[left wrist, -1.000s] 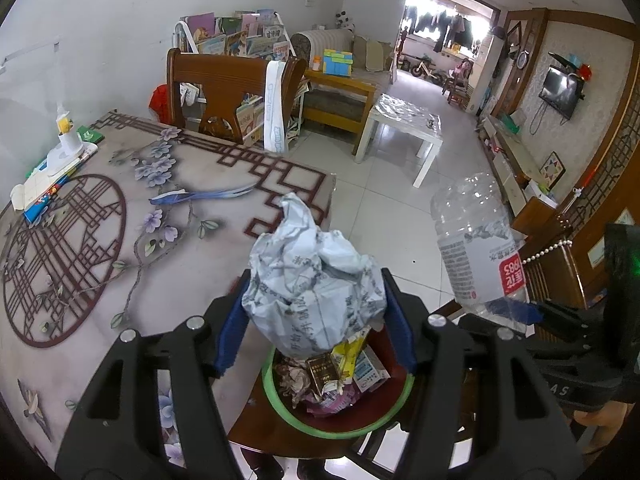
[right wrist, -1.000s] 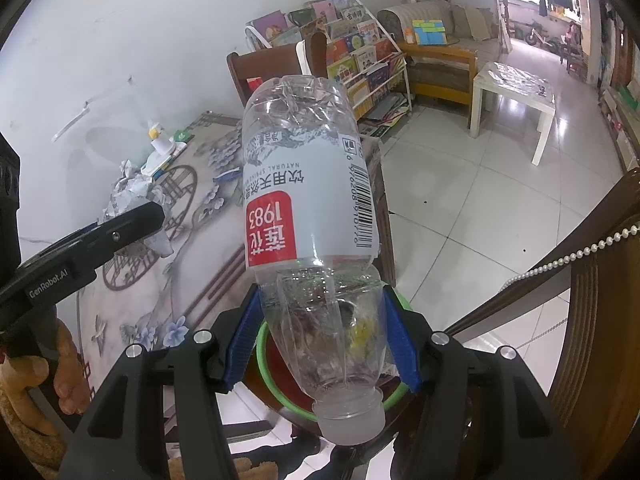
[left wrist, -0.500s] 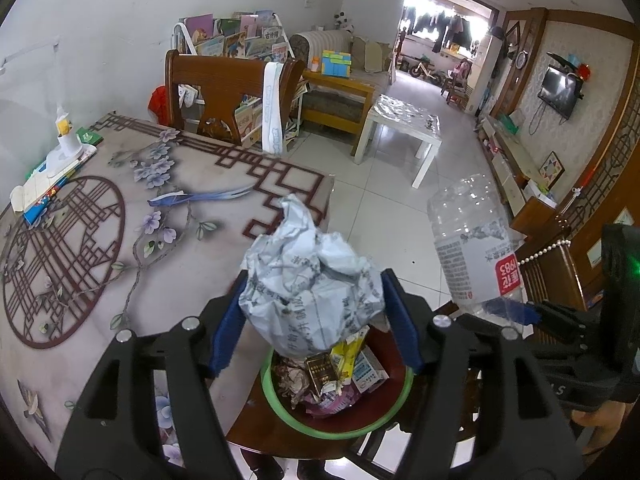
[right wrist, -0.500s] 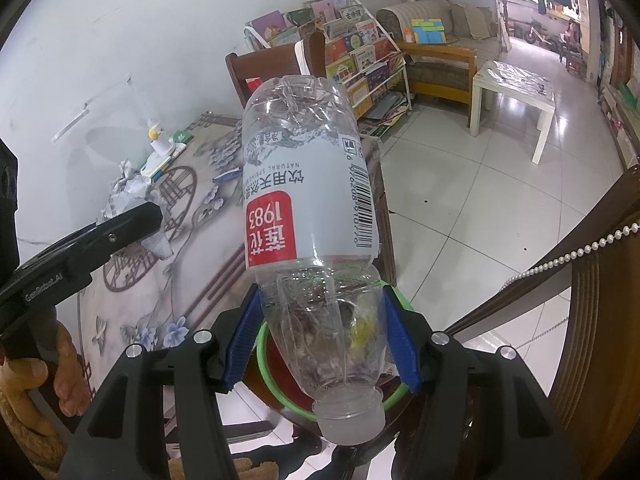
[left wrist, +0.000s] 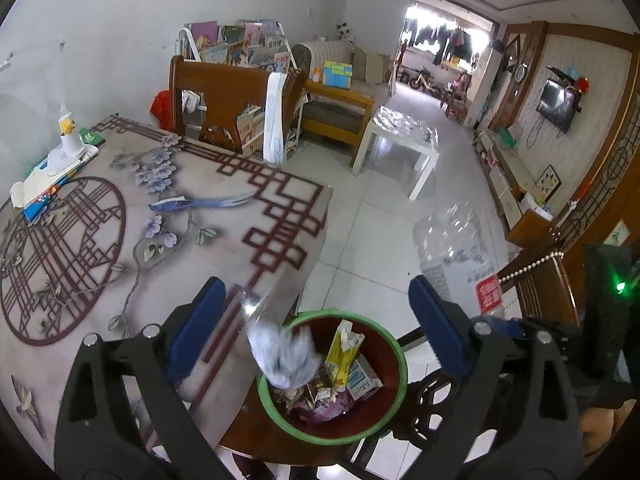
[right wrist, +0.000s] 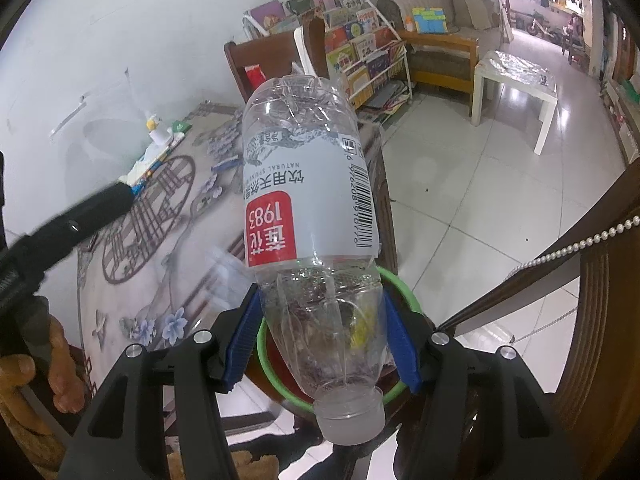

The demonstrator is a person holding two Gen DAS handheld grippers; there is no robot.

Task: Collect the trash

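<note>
My left gripper is open above a red bin with a green rim. A crumpled paper ball is blurred, dropping into the bin among wrappers and cartons. My right gripper is shut on a clear plastic bottle with a red and white label, cap end towards the camera. The bottle hangs over the green rim. The bottle also shows at the right of the left wrist view.
The bin stands beside the corner of a patterned table. A wooden chair, a bookshelf and a white side table stand beyond. A dark wooden chair back with beads is at the right.
My left gripper opened and let go of the paper ball, which dropped down into the bin. My right gripper still holds the bottle in the same place.
</note>
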